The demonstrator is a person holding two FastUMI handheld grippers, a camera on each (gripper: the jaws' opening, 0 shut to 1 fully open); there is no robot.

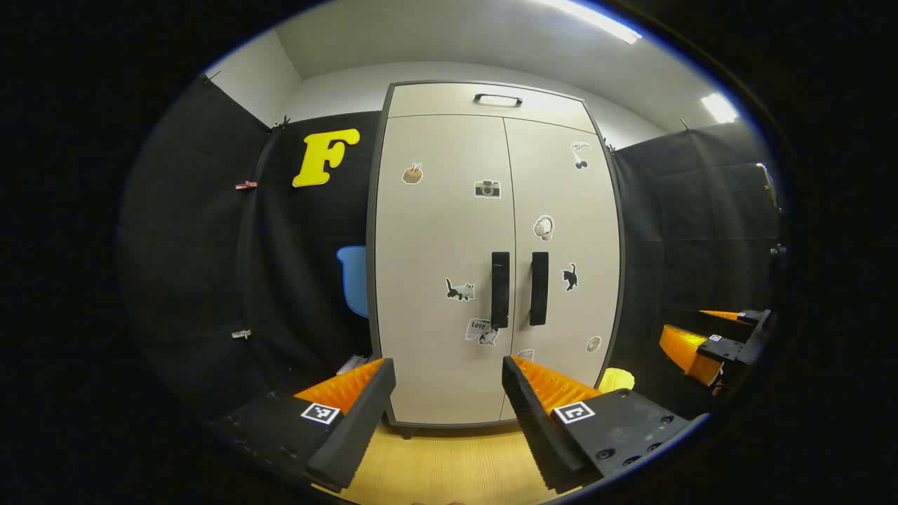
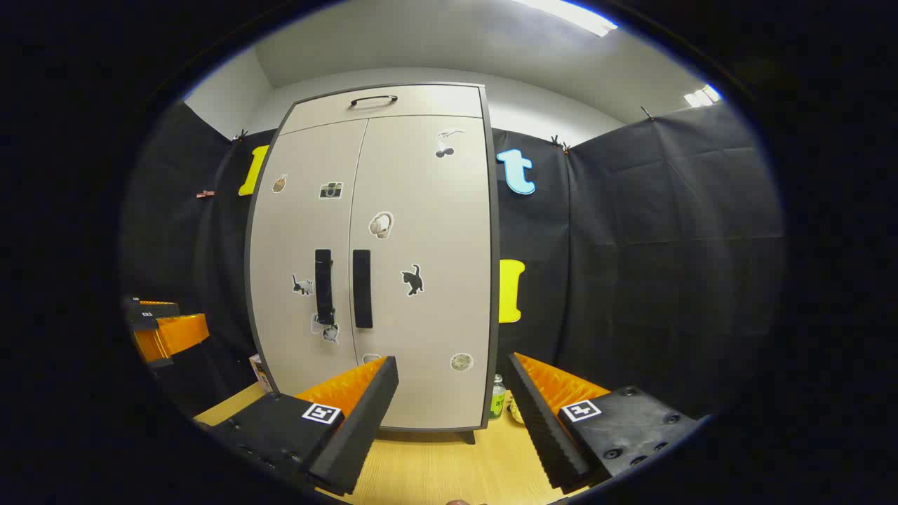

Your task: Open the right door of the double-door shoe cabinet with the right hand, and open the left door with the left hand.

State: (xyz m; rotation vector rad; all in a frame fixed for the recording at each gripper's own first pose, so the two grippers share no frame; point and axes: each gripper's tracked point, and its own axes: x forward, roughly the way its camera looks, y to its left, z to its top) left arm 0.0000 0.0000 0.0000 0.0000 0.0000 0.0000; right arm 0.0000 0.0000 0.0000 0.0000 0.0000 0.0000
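I see the shoe cabinet standing ahead on the wooden floor, both doors closed. My left gripper and right gripper hang well short of its handles, fingers spread apart, holding nothing.

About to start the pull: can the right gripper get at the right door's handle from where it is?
Probably yes. The right gripper is open, and nothing stands between it and the right door handle. The handle sits up and to the left of its line, so it must swing over. Both doors look shut.
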